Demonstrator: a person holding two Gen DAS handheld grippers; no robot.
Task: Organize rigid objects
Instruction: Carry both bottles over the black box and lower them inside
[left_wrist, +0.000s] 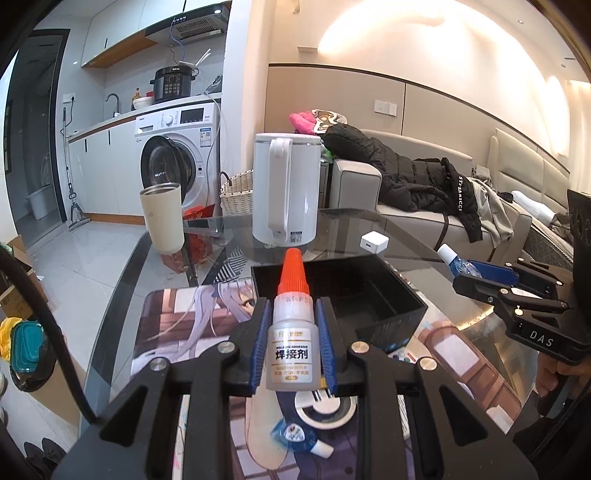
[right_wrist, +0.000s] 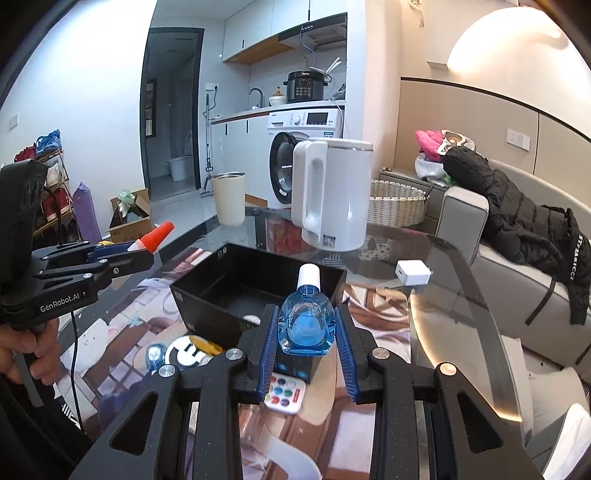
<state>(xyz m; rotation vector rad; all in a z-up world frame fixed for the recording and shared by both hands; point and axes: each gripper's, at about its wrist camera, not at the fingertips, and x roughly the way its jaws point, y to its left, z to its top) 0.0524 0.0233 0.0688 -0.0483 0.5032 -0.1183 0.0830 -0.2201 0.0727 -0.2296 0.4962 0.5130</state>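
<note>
My left gripper (left_wrist: 292, 306) is shut on a white glue bottle (left_wrist: 291, 347) with an orange cap, held above the mat just in front of the black open box (left_wrist: 384, 306). My right gripper (right_wrist: 306, 314) is shut on a clear blue liquid bottle (right_wrist: 306, 325) with a white cap, held just in front of the same box (right_wrist: 207, 291). The right gripper shows in the left wrist view (left_wrist: 461, 275) at the right, the left gripper in the right wrist view (right_wrist: 147, 251) at the left. A small white object (right_wrist: 252, 318) lies inside the box.
A white kettle (left_wrist: 286, 192) and a cream tumbler (left_wrist: 162, 218) stand behind the box on the glass table (left_wrist: 406, 229). A white charger cube (left_wrist: 373, 242) lies to the right. A small blue bottle (left_wrist: 295, 437), a round white item (left_wrist: 328, 408) and a colour-button remote (right_wrist: 285, 395) lie on the printed mat (left_wrist: 173, 321).
</note>
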